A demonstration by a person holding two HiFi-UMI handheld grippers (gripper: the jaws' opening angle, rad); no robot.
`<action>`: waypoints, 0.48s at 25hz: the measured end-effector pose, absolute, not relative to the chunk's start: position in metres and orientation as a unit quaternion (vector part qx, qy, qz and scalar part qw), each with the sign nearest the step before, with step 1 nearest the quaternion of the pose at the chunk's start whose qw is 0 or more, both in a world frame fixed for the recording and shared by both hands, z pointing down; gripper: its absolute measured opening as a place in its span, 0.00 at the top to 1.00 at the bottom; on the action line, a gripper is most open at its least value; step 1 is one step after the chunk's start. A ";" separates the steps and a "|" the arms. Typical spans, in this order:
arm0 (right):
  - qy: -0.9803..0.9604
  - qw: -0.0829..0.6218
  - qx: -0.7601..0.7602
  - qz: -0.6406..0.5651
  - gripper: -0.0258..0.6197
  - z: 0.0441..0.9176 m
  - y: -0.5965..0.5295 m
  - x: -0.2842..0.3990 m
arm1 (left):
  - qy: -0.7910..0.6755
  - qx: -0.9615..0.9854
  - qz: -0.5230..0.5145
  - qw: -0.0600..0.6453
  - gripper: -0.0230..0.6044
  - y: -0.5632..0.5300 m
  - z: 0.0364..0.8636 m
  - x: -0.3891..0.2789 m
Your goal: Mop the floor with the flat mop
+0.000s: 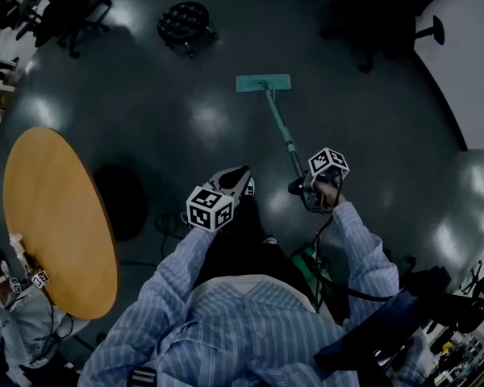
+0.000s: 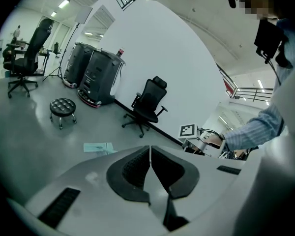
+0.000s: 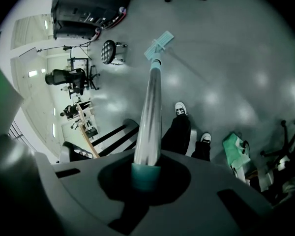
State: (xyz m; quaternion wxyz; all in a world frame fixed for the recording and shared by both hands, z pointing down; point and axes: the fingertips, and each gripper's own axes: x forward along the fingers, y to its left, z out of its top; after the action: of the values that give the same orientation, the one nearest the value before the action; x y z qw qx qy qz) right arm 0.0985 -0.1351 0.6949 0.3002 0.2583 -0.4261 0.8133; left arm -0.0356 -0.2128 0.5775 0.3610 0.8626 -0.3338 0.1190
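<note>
The flat mop's teal head (image 1: 263,82) lies flat on the dark floor ahead of me, and it shows small in the left gripper view (image 2: 98,147) and in the right gripper view (image 3: 159,44). Its handle (image 1: 281,127) slants back to my right gripper (image 1: 306,190), which is shut on the handle (image 3: 150,112) near its teal collar. My left gripper (image 1: 244,176) is held in front of my body, left of the handle and apart from it. Its jaws are shut with nothing between them (image 2: 150,167).
A round wooden table (image 1: 56,216) stands at the left. A black stool (image 1: 185,24) and office chairs (image 1: 64,6) stand further ahead. A white wall (image 1: 468,47) runs along the right. My shoes (image 3: 181,108) are close to the handle, and a green bag (image 3: 235,149) lies nearby.
</note>
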 end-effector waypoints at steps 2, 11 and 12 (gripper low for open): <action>-0.428 0.299 0.263 0.811 0.93 0.700 -0.177 0.094 | -0.338 0.858 0.118 0.368 0.94 -0.233 0.584 -0.039; -0.439 0.290 0.274 0.805 0.94 0.726 -0.346 0.075 | -0.363 0.839 0.112 0.389 0.94 -0.303 0.607 -0.056; -0.440 0.291 0.276 0.803 0.93 0.730 -0.361 0.074 | -0.367 0.838 0.111 0.389 0.94 -0.309 0.609 -0.059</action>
State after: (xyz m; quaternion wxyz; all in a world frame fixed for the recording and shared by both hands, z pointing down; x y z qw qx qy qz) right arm 0.0736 -0.3607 0.7298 0.2905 0.2759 -0.4404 0.8035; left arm -0.0592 -0.3086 0.6091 0.3894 0.8376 -0.3668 0.1106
